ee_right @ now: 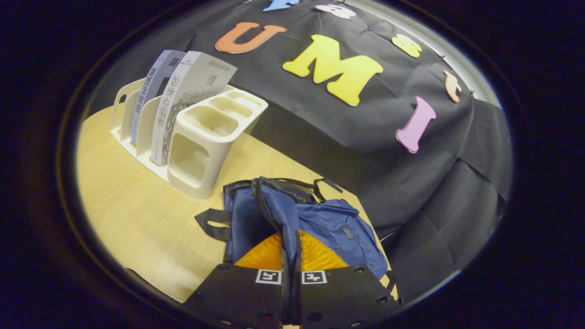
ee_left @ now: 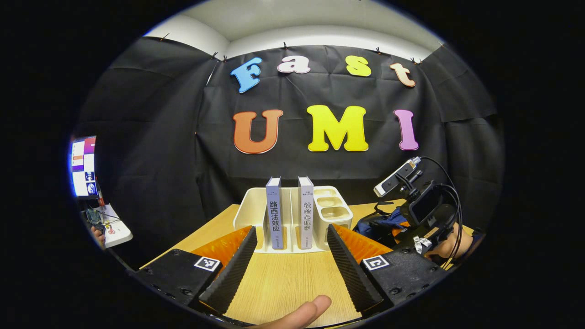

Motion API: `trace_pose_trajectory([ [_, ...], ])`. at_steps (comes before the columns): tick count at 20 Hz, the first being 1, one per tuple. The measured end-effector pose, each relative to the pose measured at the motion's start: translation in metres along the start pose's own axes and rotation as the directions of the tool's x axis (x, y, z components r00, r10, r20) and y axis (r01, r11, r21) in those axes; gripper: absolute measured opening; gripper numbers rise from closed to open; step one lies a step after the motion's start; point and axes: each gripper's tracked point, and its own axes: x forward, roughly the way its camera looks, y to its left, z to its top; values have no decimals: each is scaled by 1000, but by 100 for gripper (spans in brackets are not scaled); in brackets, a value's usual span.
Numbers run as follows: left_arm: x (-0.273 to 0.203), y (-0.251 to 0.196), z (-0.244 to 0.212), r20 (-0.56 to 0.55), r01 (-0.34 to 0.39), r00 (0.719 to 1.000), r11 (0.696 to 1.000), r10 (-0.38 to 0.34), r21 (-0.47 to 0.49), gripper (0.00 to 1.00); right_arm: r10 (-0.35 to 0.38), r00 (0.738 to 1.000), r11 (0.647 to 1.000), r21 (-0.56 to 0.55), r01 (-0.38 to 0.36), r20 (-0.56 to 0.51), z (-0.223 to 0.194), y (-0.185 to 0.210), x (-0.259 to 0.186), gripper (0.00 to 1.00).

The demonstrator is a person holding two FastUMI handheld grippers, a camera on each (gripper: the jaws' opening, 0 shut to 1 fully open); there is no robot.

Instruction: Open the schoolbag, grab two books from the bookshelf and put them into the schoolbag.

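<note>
The left gripper (ee_left: 289, 265) hangs over the wooden table (ee_left: 283, 283) with its two fingers spread wide and nothing between them. Straight ahead of it, a little beyond the fingertips, stands the white bookshelf (ee_left: 249, 212) with both books in it: the left book (ee_left: 274, 214) and the right book (ee_left: 305, 214). Each stands upright with its long axis vertical and its spine turned toward this gripper. So no book is taken yet. The right gripper (ee_right: 290, 256) has its fingers closed together, and a thin dark part of the blue schoolbag (ee_right: 315, 224) runs between them; I judge it is pinching the zipper or a strap, but I cannot tell which. The schoolbag lies flat on the table directly under and ahead of this gripper, its length running away from it, and the bookshelf is farther to its left. I cannot tell if the bag is open yet.
</note>
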Motion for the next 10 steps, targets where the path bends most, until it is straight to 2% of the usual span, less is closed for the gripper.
trace_pose_trajectory([
  [5, 9, 11, -6, -21, -39, 999, 999, 39, -30, 97, 12, 999, 997, 73, -14, 36, 22, -38, 2, 1],
  [6, 9, 15, -5, -15, -48, 999, 998, 48, -30, 100, 13, 999, 997, 81, -17, 44, 26, -47, 3, 1],
  [10, 17, 16, -10, -26, -49, 998, 998, 48, -46, 98, 13, 997, 992, 125, -22, 76, 42, -90, 6, 1],
])
